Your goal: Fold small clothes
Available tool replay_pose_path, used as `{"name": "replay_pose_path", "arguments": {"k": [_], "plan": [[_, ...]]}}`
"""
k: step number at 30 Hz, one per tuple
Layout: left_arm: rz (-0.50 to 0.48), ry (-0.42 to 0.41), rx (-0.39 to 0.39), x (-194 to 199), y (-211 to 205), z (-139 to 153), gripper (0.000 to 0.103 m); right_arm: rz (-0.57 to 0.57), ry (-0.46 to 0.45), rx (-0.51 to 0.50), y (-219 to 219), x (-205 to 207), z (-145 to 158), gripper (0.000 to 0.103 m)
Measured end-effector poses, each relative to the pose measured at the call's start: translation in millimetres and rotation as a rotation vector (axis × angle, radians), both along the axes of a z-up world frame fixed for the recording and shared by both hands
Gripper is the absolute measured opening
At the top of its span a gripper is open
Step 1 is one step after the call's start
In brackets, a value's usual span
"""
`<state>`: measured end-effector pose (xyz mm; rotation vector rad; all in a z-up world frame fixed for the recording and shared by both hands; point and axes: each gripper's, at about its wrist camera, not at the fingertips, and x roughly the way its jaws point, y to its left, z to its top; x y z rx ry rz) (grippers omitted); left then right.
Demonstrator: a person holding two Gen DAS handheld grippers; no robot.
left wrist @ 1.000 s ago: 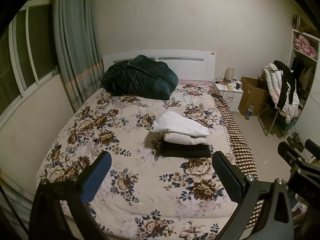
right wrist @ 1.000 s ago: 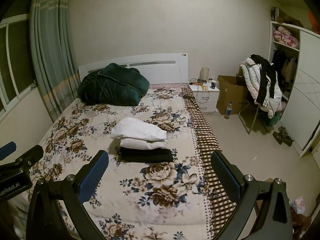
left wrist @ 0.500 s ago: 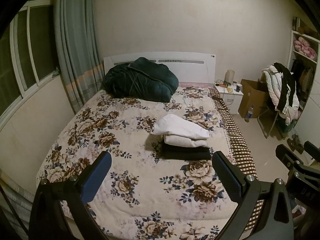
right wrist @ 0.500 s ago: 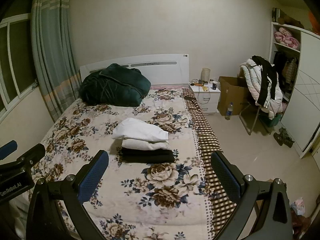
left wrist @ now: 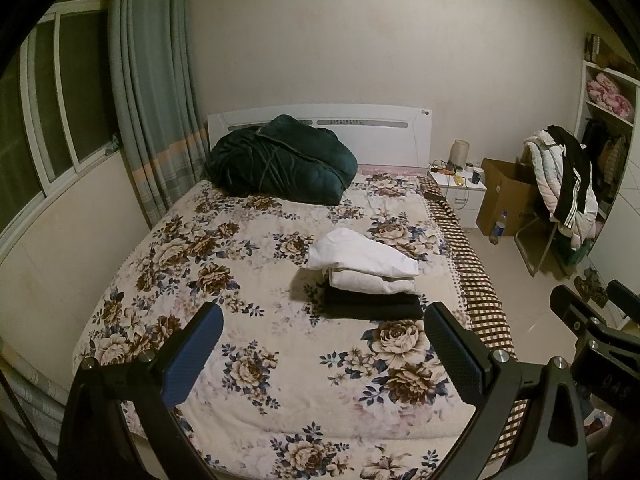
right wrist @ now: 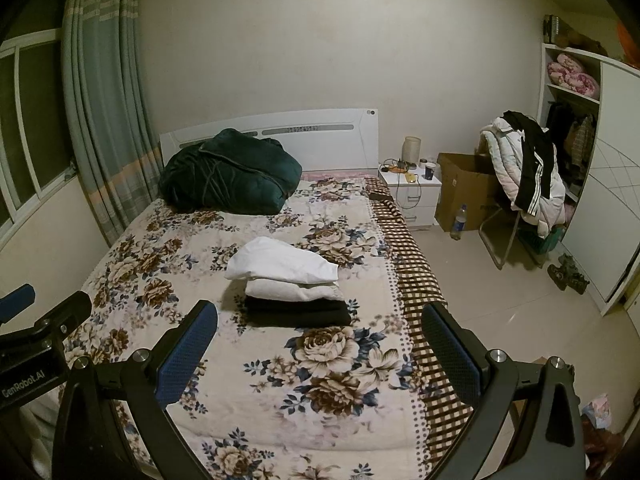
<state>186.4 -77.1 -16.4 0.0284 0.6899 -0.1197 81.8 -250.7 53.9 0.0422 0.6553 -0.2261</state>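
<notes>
A stack of folded clothes lies on the floral bed: a white piece (left wrist: 362, 255) on top, a cream piece (left wrist: 370, 281) under it, a black piece (left wrist: 374, 306) at the bottom. The stack also shows in the right wrist view (right wrist: 294, 282). My left gripper (left wrist: 322, 354) is open and empty, held above the foot of the bed, well short of the stack. My right gripper (right wrist: 318, 354) is open and empty, beside it on the right. Each gripper's body shows at the edge of the other's view.
A dark green quilt (left wrist: 280, 160) is bundled against the white headboard. The bed (left wrist: 224, 264) has a wall and curtain on its left. A nightstand (right wrist: 412, 188), cardboard box (right wrist: 464, 188), bottle, chair with jackets (right wrist: 528, 172) and wardrobe stand on the right.
Both grippers have drawn back and risen slightly from the bed, so the stack sits a little lower and farther in view. Both stay open and empty.
</notes>
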Motion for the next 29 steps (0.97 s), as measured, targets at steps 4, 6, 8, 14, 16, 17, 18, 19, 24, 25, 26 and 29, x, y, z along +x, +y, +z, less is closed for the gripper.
{"name": "replay_pose_path", "arguments": {"k": [4,6,8,14,16,17,18,19,24,25,26,29], "plan": [[-0.001,0.000,0.000,-0.1,0.1,0.0,0.103,-0.001,-0.002,0.001,2.1,0.2,0.6,0.103],[0.000,0.000,0.000,-0.3,0.0,-0.3,0.103,0.000,-0.002,0.001,2.7,0.5,0.5,0.103],[0.000,0.002,-0.001,-0.5,0.7,-0.1,0.103,-0.001,-0.002,0.001,2.8,-0.5,0.1,0.103],[0.001,0.001,0.002,1.5,3.1,1.0,0.103,0.001,-0.003,0.002,5.3,-0.7,0.4,0.103],[-0.002,0.002,0.001,1.1,1.8,0.2,0.103,-0.003,-0.003,0.001,5.9,-2.6,0.0,0.103],[-0.002,0.001,0.002,1.1,1.8,0.1,0.103,-0.002,-0.003,0.003,6.3,-2.9,-0.1,0.103],[-0.001,0.000,0.003,1.0,1.9,0.2,0.103,0.000,-0.002,0.005,6.9,-0.9,1.5,0.103],[0.000,0.000,0.004,2.0,2.5,0.8,0.103,0.002,-0.002,0.006,7.7,0.2,2.0,0.103],[0.005,-0.002,0.006,4.0,8.4,2.0,0.103,0.004,-0.002,0.009,11.1,3.5,3.6,0.103],[0.007,-0.003,0.007,4.1,9.5,2.3,0.103,0.003,-0.003,0.009,11.7,3.6,3.9,0.103],[0.010,-0.004,0.007,5.0,11.5,3.0,0.103,0.004,-0.003,0.007,13.1,5.6,5.4,0.103],[0.009,-0.005,0.006,6.5,15.1,3.9,0.103,0.003,-0.003,0.008,12.4,3.7,4.9,0.103]]}}
